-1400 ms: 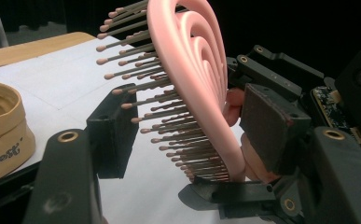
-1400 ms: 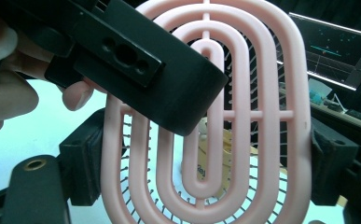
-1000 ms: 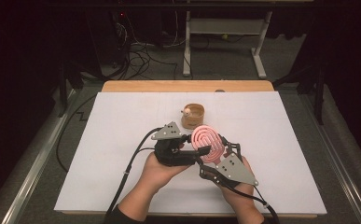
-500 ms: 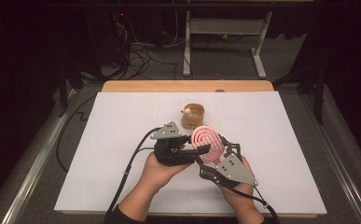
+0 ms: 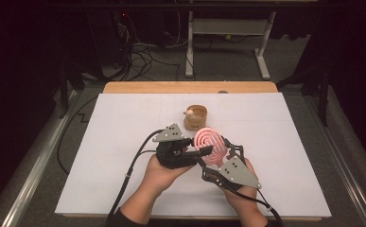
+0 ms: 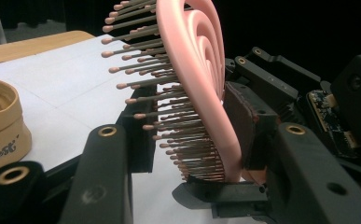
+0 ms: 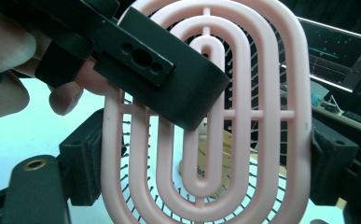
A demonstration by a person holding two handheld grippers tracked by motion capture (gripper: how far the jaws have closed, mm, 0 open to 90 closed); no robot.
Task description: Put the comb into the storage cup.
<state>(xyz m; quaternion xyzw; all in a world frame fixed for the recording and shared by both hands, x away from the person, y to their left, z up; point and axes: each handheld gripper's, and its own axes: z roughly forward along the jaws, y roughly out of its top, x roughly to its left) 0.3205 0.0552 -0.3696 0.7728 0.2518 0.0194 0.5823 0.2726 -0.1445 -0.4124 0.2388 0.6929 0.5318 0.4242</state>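
a pink vented hairbrush (image 5: 210, 145) is held above the near middle of the tabletop (image 5: 124, 123), clenched edgewise by the right hand-held gripper (image 7: 206, 154); the left hand-held gripper's (image 6: 187, 154) jaws have just been closing across its bristles and back. bristles could be bent if squeezed further.

Brush (image 7: 206, 116) bottom cut off by edge

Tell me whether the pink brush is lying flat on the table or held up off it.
Held up. The pink brush stands on edge between both grippers, bristles sticking out sideways over the white table.
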